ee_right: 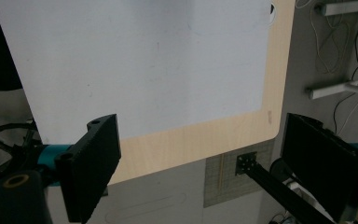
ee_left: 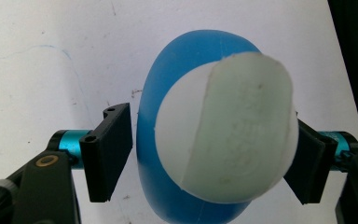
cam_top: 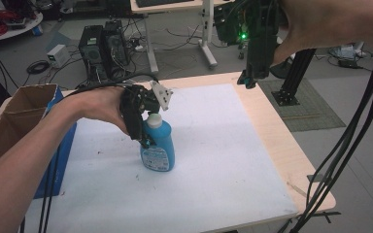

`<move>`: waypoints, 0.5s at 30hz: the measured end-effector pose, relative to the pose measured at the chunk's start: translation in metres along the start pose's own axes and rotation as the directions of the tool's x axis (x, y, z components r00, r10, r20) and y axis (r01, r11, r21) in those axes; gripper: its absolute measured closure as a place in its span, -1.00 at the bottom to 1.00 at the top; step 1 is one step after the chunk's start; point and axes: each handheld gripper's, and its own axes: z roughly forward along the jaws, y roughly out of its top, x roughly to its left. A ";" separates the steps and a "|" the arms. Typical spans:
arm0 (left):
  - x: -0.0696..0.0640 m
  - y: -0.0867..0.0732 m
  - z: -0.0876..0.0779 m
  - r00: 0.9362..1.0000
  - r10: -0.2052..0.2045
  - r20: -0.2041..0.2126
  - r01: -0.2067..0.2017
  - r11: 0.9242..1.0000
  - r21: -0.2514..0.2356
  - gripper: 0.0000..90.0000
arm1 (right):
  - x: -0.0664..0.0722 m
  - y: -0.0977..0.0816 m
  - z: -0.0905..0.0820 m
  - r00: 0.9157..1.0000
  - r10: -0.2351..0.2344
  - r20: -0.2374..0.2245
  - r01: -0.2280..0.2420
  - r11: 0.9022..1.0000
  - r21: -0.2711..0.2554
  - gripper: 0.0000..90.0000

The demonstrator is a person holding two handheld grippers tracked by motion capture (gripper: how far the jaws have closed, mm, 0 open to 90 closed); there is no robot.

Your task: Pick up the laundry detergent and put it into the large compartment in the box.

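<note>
Grasp step: your left hand-held gripper [ee_left: 209, 158] straddles the white cap [ee_left: 226, 135] of the upright blue bottle [cam_top: 158, 145] mid-tabletop, jaws apart, left pad not touching; next, close squarely; your right hand-held gripper [cam_top: 248, 80] hangs open over the far-right edge.

One blue bottle [cam_top: 158, 145], one cardboard box [cam_top: 17, 114], two grippers.

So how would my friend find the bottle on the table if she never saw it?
Look at the white mat that covers most of the wooden table. Near its middle left stands the bottle, upright, with the left gripper coming down over its top, jaws on either side. It is bright blue with a white cap and a label low on its front, the only thing standing on the mat.
</note>
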 end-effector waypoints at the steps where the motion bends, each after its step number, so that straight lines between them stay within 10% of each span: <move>1: 0.000 0.000 0.000 1.000 -0.001 0.000 0.001 1.000 -0.001 -0.43 | 0.000 0.000 0.000 1.000 0.000 0.000 0.000 1.000 0.001 -0.75; 15: 0.001 0.000 0.001 1.000 0.001 0.002 -0.001 1.000 0.008 -0.36 | -0.001 0.001 0.001 1.000 -0.001 -0.001 0.001 1.000 0.002 -0.75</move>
